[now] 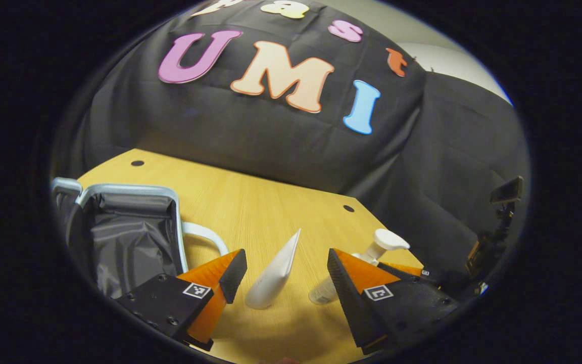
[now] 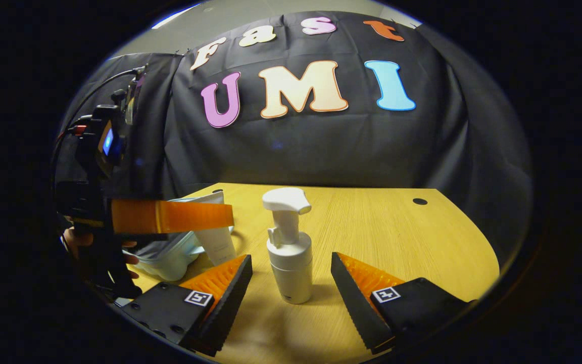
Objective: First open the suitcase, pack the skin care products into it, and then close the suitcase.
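Left hand-held gripper [image 1: 286, 275] sits low over the worktop [image 1: 250, 202], jaws wide, and the white tube [image 1: 275, 277] stands upright in the gap between them, touching neither finger. To its left the suitcase [image 1: 124, 237] lies open, grey lining showing, its rim close to the worktop's left edge. Bare wood runs from there to the far edge.

Over on the right, the right hand-held gripper [image 2: 291, 280] is spread wide too, and the pump bottle [image 2: 289, 247] stands upright between its fingers with room on both sides. Plenty of free worktop to the right of the bottle, out to the curved edge. From this side, a hand [image 2: 76, 237] grips the left tool.
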